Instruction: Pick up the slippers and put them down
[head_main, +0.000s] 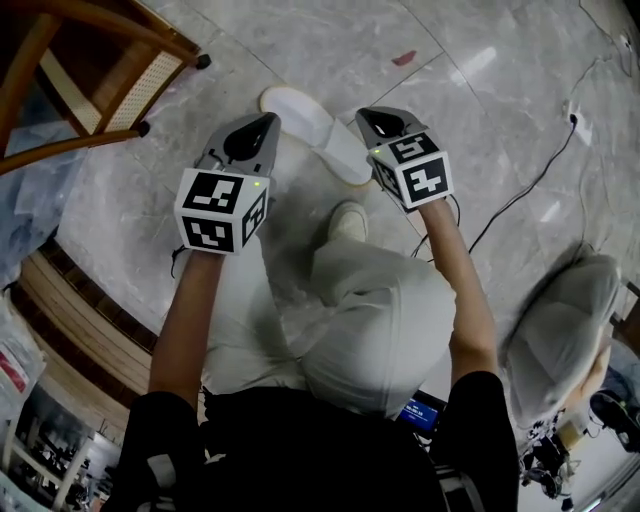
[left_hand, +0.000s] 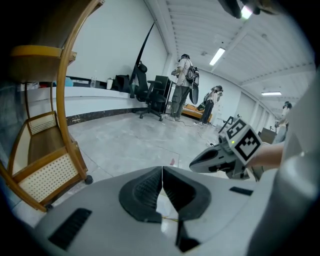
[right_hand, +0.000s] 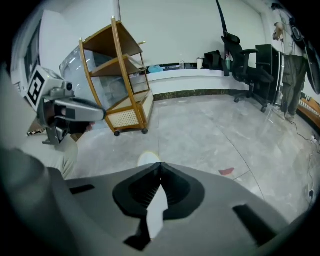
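Observation:
A white slipper (head_main: 312, 128) lies on the grey marble floor (head_main: 480, 130), between my two grippers in the head view. My left gripper (head_main: 266, 122) hovers just left of it, its jaws shut and empty (left_hand: 162, 172). To the slipper's right my right gripper (head_main: 366, 116) is also shut with nothing in it (right_hand: 160, 167); the slipper's white toe (right_hand: 148, 159) shows on the floor just past its tips. A second white shoe shape (head_main: 348, 221) pokes out by the person's light trouser leg; I cannot tell whether it is worn.
A wooden shelf unit with cane panels (head_main: 100, 70) stands on castors at the left. A black cable (head_main: 520, 195) runs over the floor at the right towards a socket strip (head_main: 577, 118). Office chairs (left_hand: 150, 95) and people (left_hand: 183, 85) stand far off.

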